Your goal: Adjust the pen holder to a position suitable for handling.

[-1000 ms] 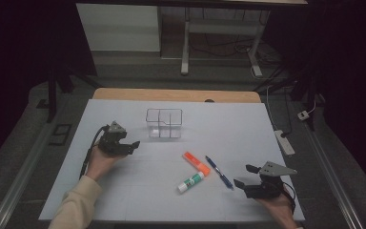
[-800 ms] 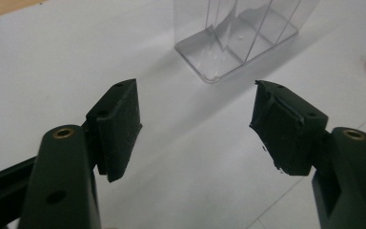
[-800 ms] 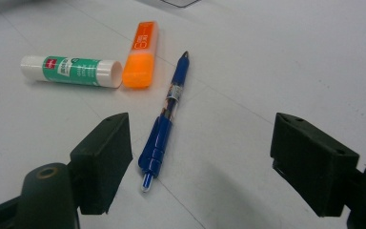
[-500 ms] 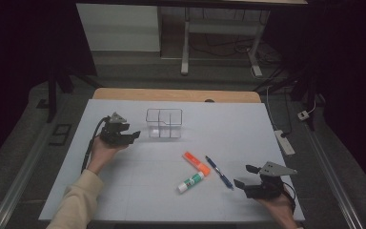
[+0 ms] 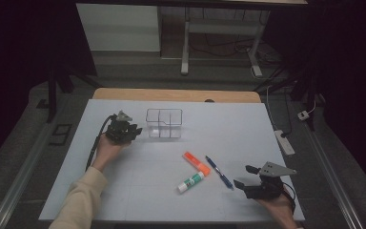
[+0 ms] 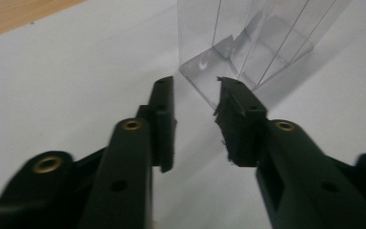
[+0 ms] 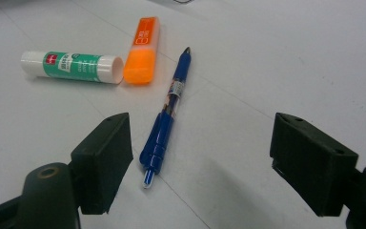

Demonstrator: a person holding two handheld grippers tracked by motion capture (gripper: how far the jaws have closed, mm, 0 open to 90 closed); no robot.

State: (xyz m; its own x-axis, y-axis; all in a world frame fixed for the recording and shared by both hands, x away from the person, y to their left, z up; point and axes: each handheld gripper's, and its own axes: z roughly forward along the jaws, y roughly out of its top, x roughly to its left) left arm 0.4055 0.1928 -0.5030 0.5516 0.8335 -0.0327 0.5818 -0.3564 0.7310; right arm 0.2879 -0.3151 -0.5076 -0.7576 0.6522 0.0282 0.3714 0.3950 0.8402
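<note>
- High view: above the table's [image 5: 124, 200] near edge, facing forward and down.
- Left gripper view: low, close to the organizer [image 6: 257, 43].
- Right gripper view: low, close to the pen [image 7: 169, 114]; the high view shares both.

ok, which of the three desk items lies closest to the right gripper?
The blue pen, lying between the right gripper jaws; the orange highlighter and glue stick lie beyond it.

Clear divided organizer [image 5: 164, 123] stands upright on the white table [image 5: 124, 191].
</note>
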